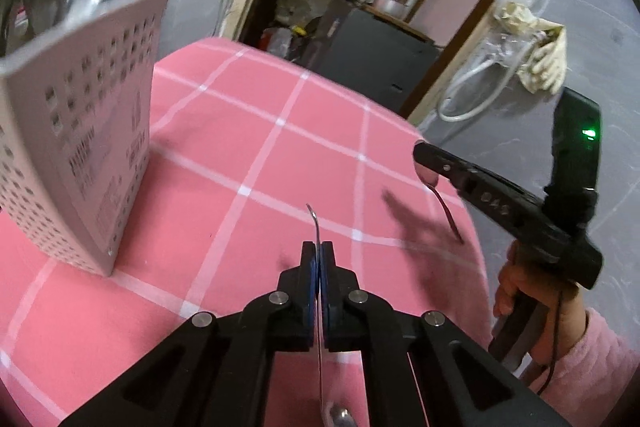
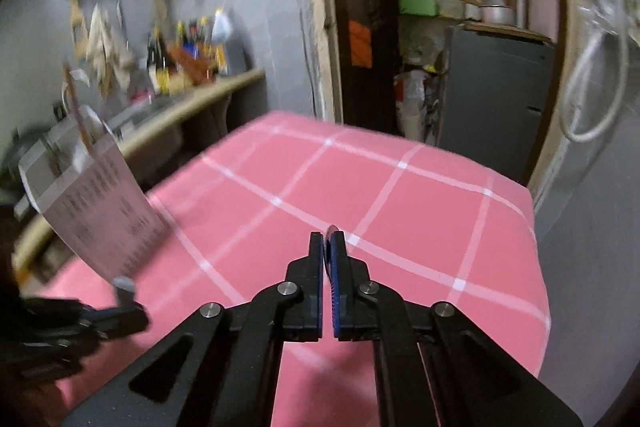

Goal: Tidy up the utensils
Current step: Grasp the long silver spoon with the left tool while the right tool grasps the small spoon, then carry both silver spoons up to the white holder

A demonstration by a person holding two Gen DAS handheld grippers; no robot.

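My left gripper (image 1: 318,249) is shut on a metal utensil (image 1: 319,307) held edge-on, its thin handle end sticking out past the fingertips above the pink checked tablecloth (image 1: 248,155). A grey perforated utensil holder (image 1: 80,131) stands on the table to its left. My right gripper (image 1: 420,151) shows at the right edge of the table, shut on a spoon (image 1: 438,193) whose handle hangs down. In the right wrist view my right gripper (image 2: 329,241) is shut on the spoon bowl (image 2: 330,231). The holder (image 2: 104,215) is at far left, and the left gripper (image 2: 124,301) is near it.
A steel sink and counter (image 2: 180,99) with bottles stand behind the holder. A dark cabinet (image 1: 380,67) and an open doorway with shelves lie beyond the table's far edge. A pink-sleeved hand (image 1: 532,303) grips the right tool.
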